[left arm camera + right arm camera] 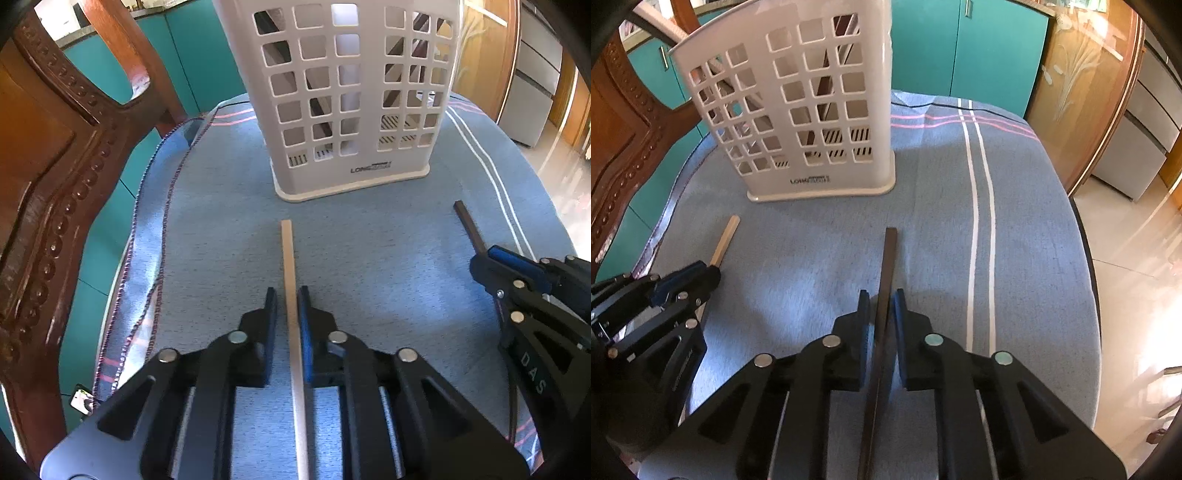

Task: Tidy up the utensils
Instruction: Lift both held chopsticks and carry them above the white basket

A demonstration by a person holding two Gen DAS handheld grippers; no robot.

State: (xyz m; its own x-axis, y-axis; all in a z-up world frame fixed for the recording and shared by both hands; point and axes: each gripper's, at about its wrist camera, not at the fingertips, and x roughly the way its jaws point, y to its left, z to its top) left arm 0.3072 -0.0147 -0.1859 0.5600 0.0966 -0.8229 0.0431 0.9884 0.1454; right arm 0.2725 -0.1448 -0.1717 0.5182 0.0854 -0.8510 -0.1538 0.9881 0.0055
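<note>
Both grippers sit low over the counter [406, 221], which is draped in a blue cloth [812, 258] with white and pink stripes. The left gripper [287, 295] has its fingers [271, 306] clenched on a pale chopstick [288, 251]; the stick runs straight out between them toward 12 o'clock, its far tip lying on the cloth just short of the holder [351, 92]. The right gripper [881, 299] grasps a dark chopstick [889, 254] the same way, fingers [900, 306] drawn in tight against it, the stick pointing to 12 o'clock with its end resting on the cloth.

The holder, a white plastic caddy with square cut-outs, stands upright on the cloth. From the left gripper it is at 12 o'clock; from the right one it is at about 11 o'clock. Through the holes, dark and pale sticks show inside it, leaning; I cannot tell which compartment they stand in.

In the left wrist view the right gripper shows at 3 o'clock, with the dark stick poking out ahead of it. In the right wrist view the left gripper is at 9 o'clock. A carved wooden chair [55, 184] stands just beside the counter at the left, with teal cabinets [990, 51] behind.
</note>
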